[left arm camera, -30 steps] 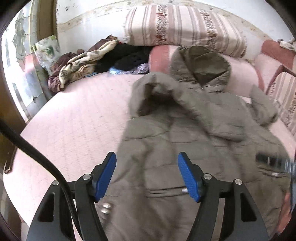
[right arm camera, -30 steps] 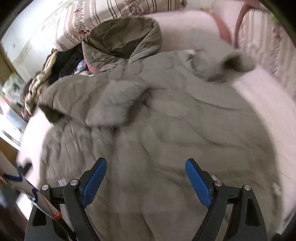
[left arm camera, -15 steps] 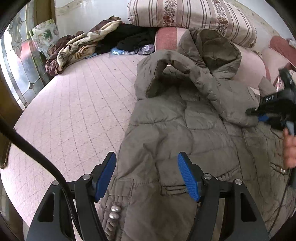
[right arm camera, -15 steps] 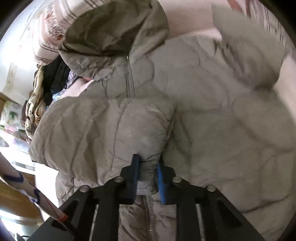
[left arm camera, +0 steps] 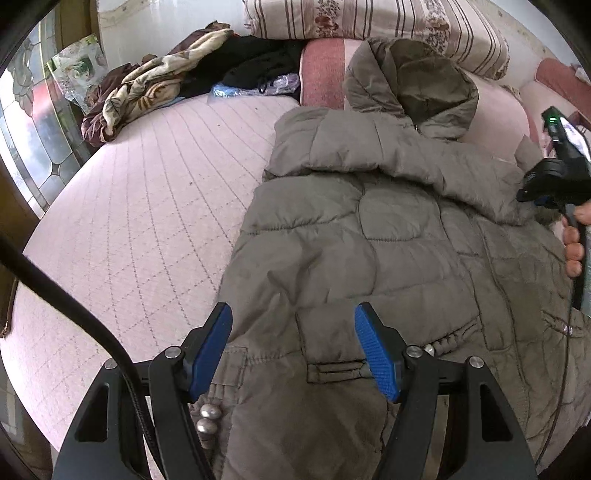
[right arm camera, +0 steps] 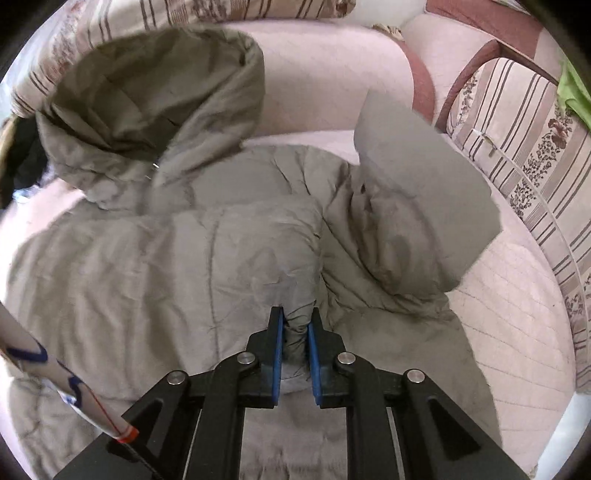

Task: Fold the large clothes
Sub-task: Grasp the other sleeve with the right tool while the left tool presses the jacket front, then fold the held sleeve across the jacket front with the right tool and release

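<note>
Right tongs (right arm camera: 295,325) clamped on olive jacket's (right arm camera: 147,280) folded-over sleeve (right arm camera: 258,251).

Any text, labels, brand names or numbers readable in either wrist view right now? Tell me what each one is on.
No readable text in either view.
Coat: no tag or brand showing.
Device by the right tongs: a green light and lit screen, too small to read.
White strip in the right wrist view: blue and red marks, no legible letters.

**A lived-in home sitting or sleeping room**

A wide pink quilted couch or daybed (left arm camera: 147,206) fills the room. Behind it lean striped floral cushions (left arm camera: 369,18); at its far left corner lies a heap of crumpled clothes and blankets (left arm camera: 155,85), beside a stained-glass panel (left arm camera: 40,122).
</note>
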